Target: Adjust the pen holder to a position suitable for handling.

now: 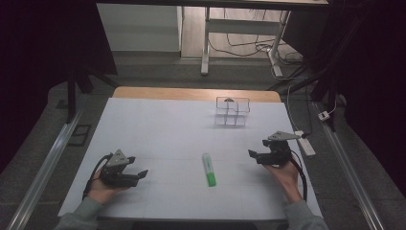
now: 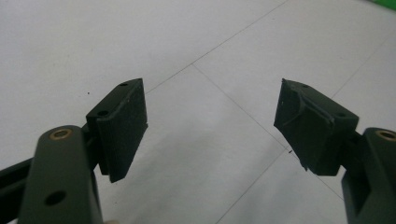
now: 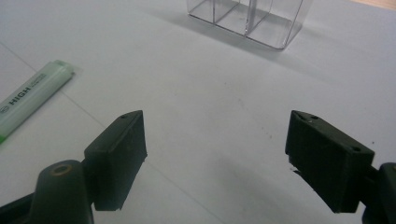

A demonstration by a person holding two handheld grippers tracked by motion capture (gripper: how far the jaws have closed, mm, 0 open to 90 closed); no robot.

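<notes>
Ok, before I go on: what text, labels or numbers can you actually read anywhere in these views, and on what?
"HIGH": printed in dark capitals along the pale green highlighter, read in the right gripper view.
A line of smaller print runs beside that word on the highlighter: too small and blurred to read.
A small round mark sits at the near end of that print: not readable.
Clear plastic organizer: no text visible.
Left gripper and right gripper: no markings on the pads.

The white table (image 1: 158,129) carries a green marker (image 1: 208,169) between the left gripper (image 1: 140,175) and right gripper (image 1: 252,154), and a clear box (image 1: 232,112) beyond the right gripper.
</notes>
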